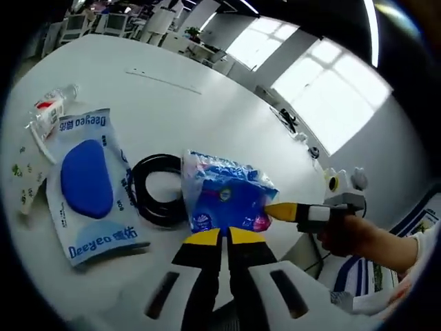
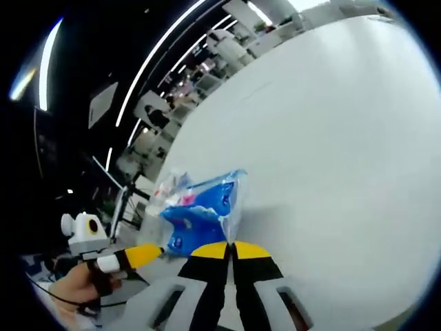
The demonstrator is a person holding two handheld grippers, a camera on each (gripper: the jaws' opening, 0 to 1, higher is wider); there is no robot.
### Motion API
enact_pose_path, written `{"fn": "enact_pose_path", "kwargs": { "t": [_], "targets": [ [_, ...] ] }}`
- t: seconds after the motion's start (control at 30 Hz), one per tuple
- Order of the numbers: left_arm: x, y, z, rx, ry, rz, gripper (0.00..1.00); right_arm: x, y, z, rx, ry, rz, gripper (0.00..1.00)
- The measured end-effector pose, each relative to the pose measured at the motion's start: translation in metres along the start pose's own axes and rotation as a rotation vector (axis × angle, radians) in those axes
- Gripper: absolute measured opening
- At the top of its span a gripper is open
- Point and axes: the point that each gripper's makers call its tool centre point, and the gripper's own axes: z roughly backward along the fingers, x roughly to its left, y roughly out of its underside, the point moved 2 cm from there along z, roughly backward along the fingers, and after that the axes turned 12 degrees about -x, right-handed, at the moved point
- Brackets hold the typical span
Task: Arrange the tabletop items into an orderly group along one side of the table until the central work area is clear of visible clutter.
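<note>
Table: white top (image 1: 207, 103), seen broad and bare toward 12 o'clock.
Room: open office, desks at 11 o'clock, bright windows (image 1: 324, 83) at 1 o'clock.
Blue snack bag (image 1: 224, 193): lying at centre, pinched from both sides.
Left gripper (image 1: 222, 238): jaws closed on the bag's near edge.
Right gripper (image 2: 231, 247): jaws closed on the bag's edge.
Black cable coil (image 1: 157, 187): touching the bag at 9 o'clock.
Deeyeo pouch (image 1: 89, 183): beyond the coil, at 9 o'clock.
</note>
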Motion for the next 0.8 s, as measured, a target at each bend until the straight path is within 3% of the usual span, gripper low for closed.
{"fn": "enact_pose_path", "kwargs": {
  "t": [0.37, 0.8],
  "targets": [
    [0.002, -0.010, 0.004, -0.042, -0.031, 0.006, 0.00, -0.036, -0.051, -0.008, -0.020, 0.023, 0.042, 0.00],
    [0.011, 0.003, 0.038, -0.040, -0.049, -0.074, 0.02, -0.049, -0.087, -0.056, 0.019, 0.033, 0.090, 0.00]
  ]
}}
